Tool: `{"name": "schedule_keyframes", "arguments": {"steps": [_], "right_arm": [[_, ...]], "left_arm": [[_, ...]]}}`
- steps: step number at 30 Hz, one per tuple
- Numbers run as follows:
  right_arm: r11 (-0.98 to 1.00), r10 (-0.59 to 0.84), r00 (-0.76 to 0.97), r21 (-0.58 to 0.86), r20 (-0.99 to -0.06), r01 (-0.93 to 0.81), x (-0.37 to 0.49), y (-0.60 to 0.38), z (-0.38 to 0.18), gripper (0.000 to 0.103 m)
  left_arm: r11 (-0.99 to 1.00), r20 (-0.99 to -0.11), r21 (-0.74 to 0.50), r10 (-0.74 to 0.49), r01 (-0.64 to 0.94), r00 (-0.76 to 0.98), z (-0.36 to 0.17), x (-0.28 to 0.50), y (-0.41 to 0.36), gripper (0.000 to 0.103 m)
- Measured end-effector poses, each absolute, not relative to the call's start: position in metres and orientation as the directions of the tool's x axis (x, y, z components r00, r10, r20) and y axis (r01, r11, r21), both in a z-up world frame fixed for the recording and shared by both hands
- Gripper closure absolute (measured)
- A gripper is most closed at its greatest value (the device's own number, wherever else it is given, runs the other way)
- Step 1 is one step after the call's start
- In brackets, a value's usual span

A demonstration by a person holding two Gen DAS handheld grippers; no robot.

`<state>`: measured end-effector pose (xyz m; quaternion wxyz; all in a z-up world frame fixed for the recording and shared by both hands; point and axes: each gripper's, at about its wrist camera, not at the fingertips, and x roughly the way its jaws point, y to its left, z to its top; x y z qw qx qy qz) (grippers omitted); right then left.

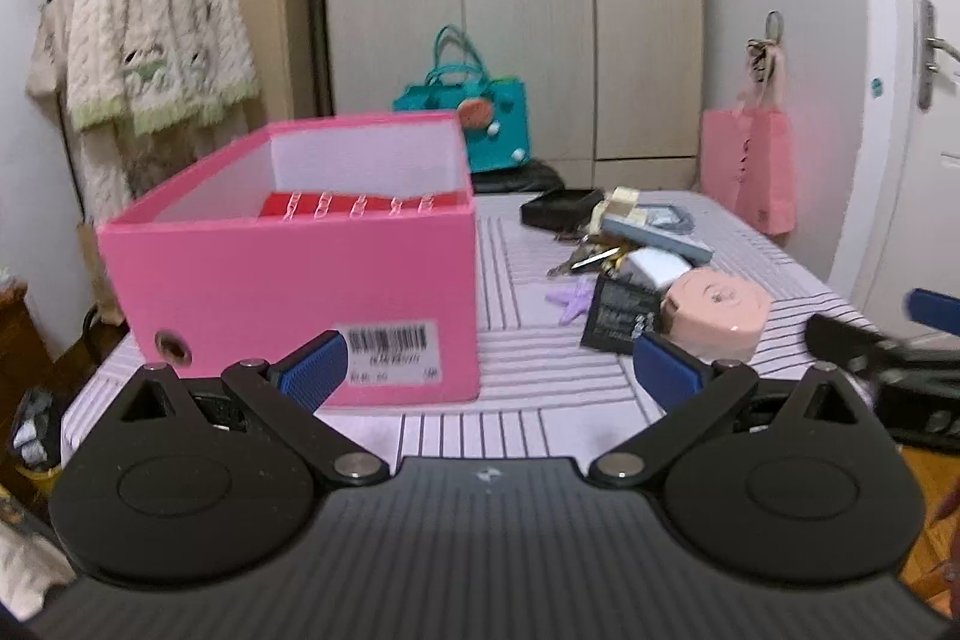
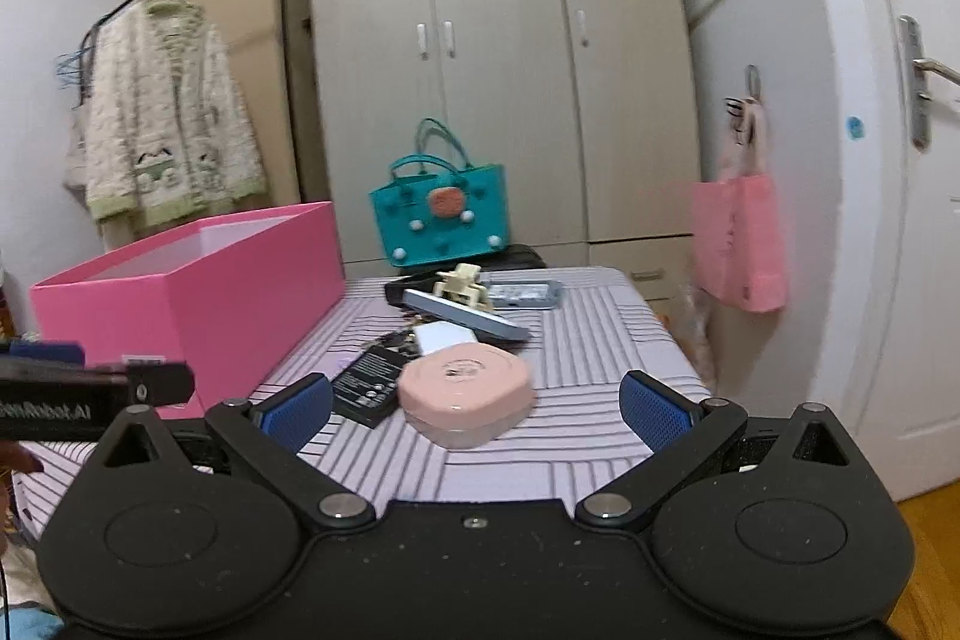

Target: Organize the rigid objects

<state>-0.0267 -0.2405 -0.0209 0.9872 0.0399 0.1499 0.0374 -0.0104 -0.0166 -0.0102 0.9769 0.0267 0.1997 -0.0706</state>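
both tongs are spread and hold nothing. the rounded pale-pink plastic case (image 2: 467, 393) lies just ahead of the right tongs (image 2: 477, 409), the open pink cardboard box (image 1: 300, 280) front-left. i'd straddle the case squarely before pinching.

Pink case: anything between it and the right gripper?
Nothing visible. The right gripper is open with the pink case straight ahead between its fingers; the black battery lies just left, touching or nearly so.
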Motion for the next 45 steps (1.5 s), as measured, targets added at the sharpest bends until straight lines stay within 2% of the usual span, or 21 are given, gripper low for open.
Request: {"name": "schedule_keyframes", "arguments": {"steps": [5,9,13,21,24,29,34,41,45], "right_arm": [[0.994,0.092,0.959,0.085,-0.268,-0.072,-0.015,-0.239,-0.015,0.0],[0.984,0.11,0.941,0.166,-0.32,-0.059,0.003,-0.25,-0.012,0.003],[0.987,0.134,0.913,0.138,-0.384,-0.087,0.018,-0.244,-0.013,0.009],[0.984,0.165,0.855,0.146,-0.491,-0.106,0.046,-0.242,-0.034,0.012],[0.986,0.163,0.839,0.111,-0.519,-0.123,0.056,-0.238,-0.035,0.013],[0.992,0.126,0.814,0.049,-0.567,-0.119,0.078,-0.239,-0.037,0.015],[0.987,0.154,0.779,0.065,-0.608,-0.144,0.095,-0.239,-0.039,0.015],[0.988,0.132,0.747,0.022,-0.652,-0.155,0.116,-0.226,-0.041,0.014],[0.989,0.111,0.749,-0.002,-0.653,-0.148,0.123,-0.223,-0.042,0.015]], "left_arm": [[0.982,-0.423,-0.034,-0.184,0.188,0.887,0.0,-0.002,-0.007,0.004],[0.982,-0.392,-0.03,-0.182,0.185,0.902,0.006,0.002,0.003,0.004],[0.981,-0.377,-0.034,-0.192,0.193,0.906,0.024,0.007,0.017,0.004],[0.991,-0.445,0.034,-0.103,0.132,0.89,0.05,0.05,0.062,0.004],[0.99,-0.457,0.087,-0.061,0.113,0.888,0.06,0.064,0.077,0.004],[0.991,-0.505,0.08,-0.052,0.106,0.862,0.074,0.095,0.105,0.004],[0.977,-0.512,0.206,0.06,0.055,0.857,0.08,0.13,0.117,0.009],[0.969,-0.634,0.225,0.067,0.1,0.77,0.073,0.181,0.137,0.009],[0.936,-0.637,0.324,0.111,0.134,0.763,0.072,0.195,0.139,0.009]]}}
